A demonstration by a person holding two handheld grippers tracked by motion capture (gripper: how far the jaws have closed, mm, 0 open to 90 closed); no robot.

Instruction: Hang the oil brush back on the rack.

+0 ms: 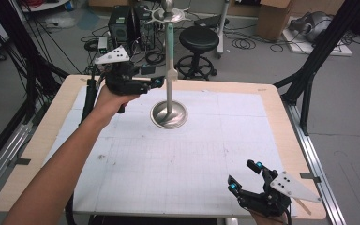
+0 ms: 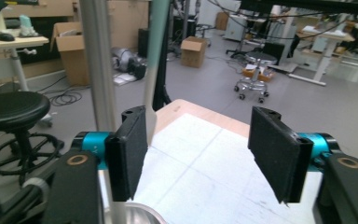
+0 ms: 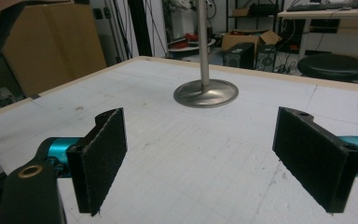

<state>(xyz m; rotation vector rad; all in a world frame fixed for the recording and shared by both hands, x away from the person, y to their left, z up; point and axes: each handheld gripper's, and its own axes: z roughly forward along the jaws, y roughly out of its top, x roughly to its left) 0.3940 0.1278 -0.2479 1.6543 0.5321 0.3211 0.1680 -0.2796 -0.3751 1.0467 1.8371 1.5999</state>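
the stand (image 1: 169,112) is set upright at the back middle of the bench (image 1: 262,101). a pale strip (image 1: 170,44), maybe a toothbrush, is hung on it. the left hand-held gripper (image 1: 157,82) is held level just left of the pole, jaws apart, nothing held. the right hand-held gripper (image 1: 246,176) is kept far off, jaws apart.
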